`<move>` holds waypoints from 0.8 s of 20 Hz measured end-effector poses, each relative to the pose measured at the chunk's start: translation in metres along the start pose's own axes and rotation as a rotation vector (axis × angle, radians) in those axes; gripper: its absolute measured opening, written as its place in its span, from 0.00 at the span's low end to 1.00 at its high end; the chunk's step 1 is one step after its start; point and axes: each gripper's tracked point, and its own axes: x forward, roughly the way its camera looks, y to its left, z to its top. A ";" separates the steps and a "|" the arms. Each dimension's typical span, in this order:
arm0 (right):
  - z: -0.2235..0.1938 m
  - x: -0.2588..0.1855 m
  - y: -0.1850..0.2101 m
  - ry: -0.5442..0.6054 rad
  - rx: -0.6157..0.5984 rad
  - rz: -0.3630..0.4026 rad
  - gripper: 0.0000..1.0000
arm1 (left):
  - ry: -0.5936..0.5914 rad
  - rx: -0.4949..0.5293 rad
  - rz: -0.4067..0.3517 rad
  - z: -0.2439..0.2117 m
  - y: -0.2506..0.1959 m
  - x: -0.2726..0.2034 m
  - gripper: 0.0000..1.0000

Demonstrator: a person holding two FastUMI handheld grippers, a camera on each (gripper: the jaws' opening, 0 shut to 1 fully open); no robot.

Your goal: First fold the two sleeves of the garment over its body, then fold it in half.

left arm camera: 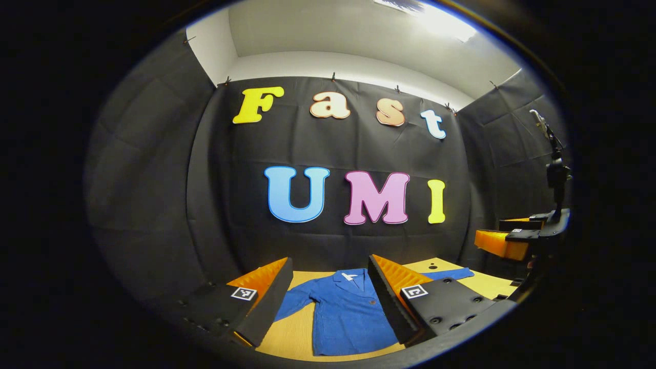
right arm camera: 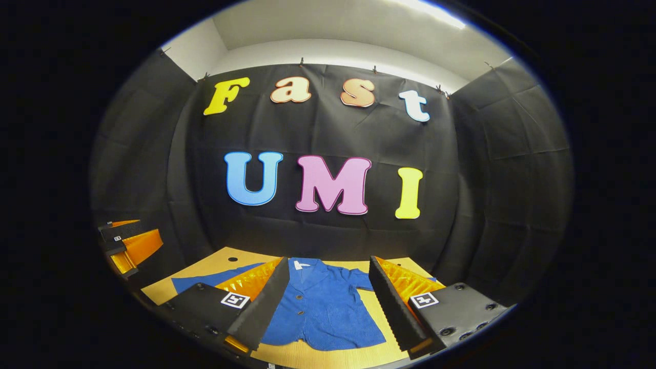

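Observation:
A blue button-front jacket (left arm camera: 343, 312) lies flat on the wooden table (left arm camera: 294, 341), collar toward the back wall. Its sleeves are spread out: one sleeve (left arm camera: 294, 302) to the left, the other sleeve (left arm camera: 451, 274) reaching right. My left gripper (left arm camera: 330, 265) hovers open above the jacket with nothing between its fingers. My right gripper (left arm camera: 505, 233) is held up in the air at the far right. In the right gripper view the jacket (right arm camera: 323, 307) lies below my open right gripper (right arm camera: 328, 262), one sleeve (right arm camera: 205, 281) stretches left, and the left gripper (right arm camera: 130, 240) hangs at the far left.
A dark stand (left arm camera: 556, 171) with a device on it rises at the right edge of the left gripper view. Black cloth walls close the booth on three sides. Bare table (right arm camera: 205, 266) shows around the jacket, with a small hole near its back edge.

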 end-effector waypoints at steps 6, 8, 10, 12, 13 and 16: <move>-0.010 0.005 -0.004 0.055 -0.007 0.008 0.98 | 0.025 0.002 0.004 -0.004 -0.004 0.042 0.84; -0.012 0.008 -0.002 0.071 -0.002 0.019 0.98 | 0.034 0.003 0.018 -0.006 -0.004 0.054 0.85; -0.013 0.013 0.000 0.066 0.008 0.029 0.98 | 0.038 0.006 0.029 -0.008 -0.004 0.066 0.84; -0.014 0.019 -0.001 0.064 0.005 0.031 0.96 | 0.050 0.010 0.030 -0.011 -0.006 0.076 0.85; -0.014 0.021 -0.002 0.067 0.004 0.031 1.00 | 0.058 0.013 0.031 -0.012 -0.007 0.081 0.85; -0.016 0.029 -0.005 0.066 0.010 0.017 0.98 | 0.072 0.019 0.035 -0.011 -0.011 0.090 0.85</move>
